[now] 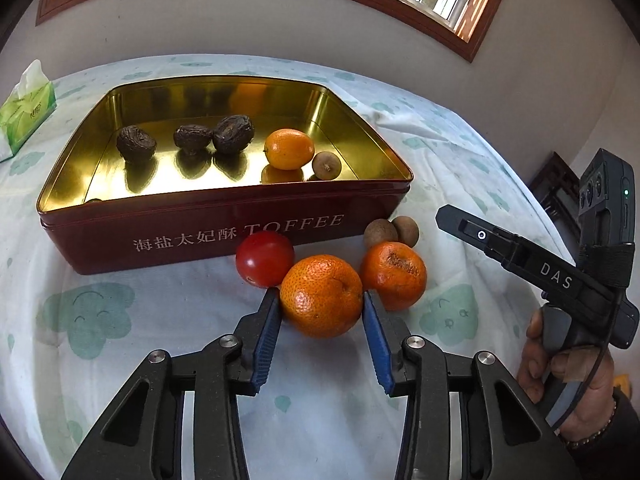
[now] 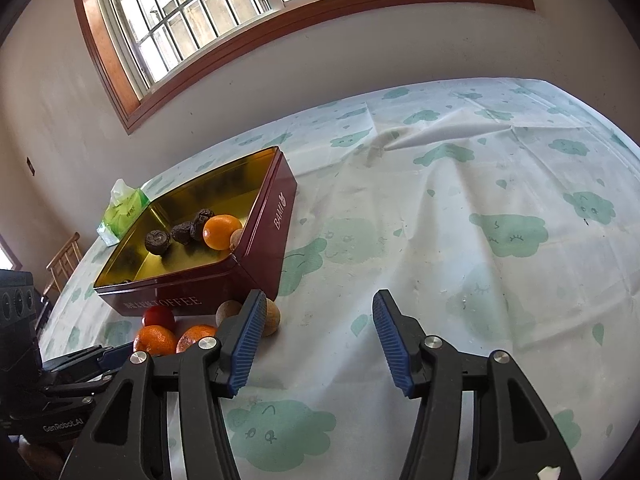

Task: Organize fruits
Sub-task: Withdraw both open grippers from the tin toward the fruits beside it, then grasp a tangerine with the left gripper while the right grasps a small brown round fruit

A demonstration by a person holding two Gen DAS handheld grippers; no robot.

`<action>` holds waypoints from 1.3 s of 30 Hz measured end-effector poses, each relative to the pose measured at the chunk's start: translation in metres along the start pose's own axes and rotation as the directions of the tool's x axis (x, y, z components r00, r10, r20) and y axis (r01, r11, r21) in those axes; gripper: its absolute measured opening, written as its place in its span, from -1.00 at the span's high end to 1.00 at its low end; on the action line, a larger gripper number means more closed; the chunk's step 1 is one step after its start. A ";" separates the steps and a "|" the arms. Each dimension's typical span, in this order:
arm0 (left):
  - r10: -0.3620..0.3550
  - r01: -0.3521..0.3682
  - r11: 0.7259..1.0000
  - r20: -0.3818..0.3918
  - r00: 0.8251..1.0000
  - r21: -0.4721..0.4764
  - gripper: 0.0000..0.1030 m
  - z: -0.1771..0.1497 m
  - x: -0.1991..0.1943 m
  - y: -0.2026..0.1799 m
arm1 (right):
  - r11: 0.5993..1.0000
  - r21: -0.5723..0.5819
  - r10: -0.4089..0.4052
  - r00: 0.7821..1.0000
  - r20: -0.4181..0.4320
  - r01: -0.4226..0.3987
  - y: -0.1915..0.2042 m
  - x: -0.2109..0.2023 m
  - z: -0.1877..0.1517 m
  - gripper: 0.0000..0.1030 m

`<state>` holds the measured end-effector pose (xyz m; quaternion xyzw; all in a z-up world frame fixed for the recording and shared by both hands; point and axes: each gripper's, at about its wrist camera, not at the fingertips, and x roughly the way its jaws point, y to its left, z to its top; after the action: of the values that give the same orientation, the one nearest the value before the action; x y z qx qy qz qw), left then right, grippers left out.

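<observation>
Here the left claw [image 1: 321,304] (angled downward) clamps the mandarin [image 1: 321,296].

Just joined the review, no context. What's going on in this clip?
A person with two handheld grippers is sorting fruit into a toffee tin. The left gripper has its jaws around an orange on the tablecloth, pads at its sides. The right gripper is open over bare cloth. The tin already holds three dark wrinkled fruits, a small orange and a longan.

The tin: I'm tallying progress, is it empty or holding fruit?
Holding fruit: the tin has three dark wrinkled fruits, an orange one and a small brown one.
</observation>
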<state>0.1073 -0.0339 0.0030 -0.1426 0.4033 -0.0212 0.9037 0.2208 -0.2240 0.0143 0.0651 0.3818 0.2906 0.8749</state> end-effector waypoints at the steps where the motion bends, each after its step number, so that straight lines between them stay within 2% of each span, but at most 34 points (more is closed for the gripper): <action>1: 0.011 -0.012 1.000 0.007 1.000 0.027 0.21 -0.002 0.001 -0.004 | 1.000 0.000 0.000 1.000 -0.001 0.000 0.000 0.000 0.000 -0.07; 3: 0.025 -0.026 0.998 0.022 0.999 0.057 0.24 -0.005 0.000 -0.008 | 1.000 -0.003 0.006 1.000 -0.007 -0.006 0.000 0.001 0.000 -0.07; 6: 0.011 -0.012 0.999 0.030 0.999 0.042 0.25 -0.009 -0.004 -0.002 | 1.000 -0.002 0.010 1.000 -0.007 -0.010 0.000 0.001 0.000 -0.07; 10: 0.053 -0.055 0.998 0.055 0.997 0.039 0.25 -0.016 -0.022 0.011 | 1.000 -0.005 0.012 1.000 0.009 -0.012 0.001 -0.002 -0.001 -0.08; 12: 0.073 -0.075 0.997 0.066 0.995 0.029 0.25 -0.019 -0.031 0.023 | 1.000 -0.027 0.001 1.000 -0.012 -0.001 0.005 0.002 -0.001 -0.08; 14: 0.088 -0.089 0.996 0.071 0.994 0.011 0.25 -0.021 -0.037 0.035 | 0.998 -0.061 -0.008 1.000 -0.029 0.006 0.012 0.005 0.000 -0.04; 16: 0.108 -0.108 0.994 0.075 0.991 -0.001 0.25 -0.022 -0.040 0.045 | 0.996 -0.085 0.008 0.999 -0.040 -0.011 0.018 0.007 0.000 0.07; 21: 0.109 -0.105 0.993 0.076 0.991 -0.056 0.25 -0.025 -0.041 0.064 | 0.996 -0.077 0.042 0.991 -0.129 -0.053 0.026 0.026 0.004 0.23; 24: 0.132 -0.130 0.991 0.091 0.987 -0.026 0.25 -0.027 -0.039 0.059 | 0.994 -0.040 0.090 0.982 -0.167 -0.097 0.026 0.034 0.012 0.22; 28: 0.139 -0.140 0.990 0.093 0.986 0.008 0.25 -0.028 -0.036 0.054 | 0.987 -0.042 0.140 0.962 -0.234 -0.153 0.034 0.044 0.017 0.11; 29: 0.134 -0.135 0.991 0.093 0.987 0.006 0.25 -0.028 -0.037 0.054 | 0.986 -0.049 0.144 0.962 -0.231 -0.159 0.037 0.044 0.016 0.15; 31: 0.124 -0.125 0.992 0.093 0.988 0.001 0.25 -0.028 -0.037 0.056 | 0.980 -0.069 0.170 0.961 -0.220 -0.189 0.043 0.042 0.012 0.53; 33: 0.125 -0.126 0.992 0.094 0.988 0.005 0.25 -0.028 -0.037 0.055 | 0.979 -0.111 0.147 0.972 -0.185 -0.169 0.049 0.036 0.011 0.60; 37: 0.126 -0.128 0.992 0.096 0.987 0.009 0.25 -0.029 -0.037 0.054 | 0.986 -0.134 0.083 0.990 -0.117 -0.098 0.043 0.023 0.009 0.60; 39: 0.123 -0.124 0.992 0.099 0.987 0.004 0.25 -0.029 -0.037 0.055 | 0.989 -0.145 0.028 0.997 -0.075 -0.038 0.037 0.011 0.008 0.60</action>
<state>0.0563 0.0177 -0.0036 -0.1135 0.3662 0.0397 0.9227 0.2148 -0.1870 0.0253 -0.0037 0.3901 0.3344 0.8579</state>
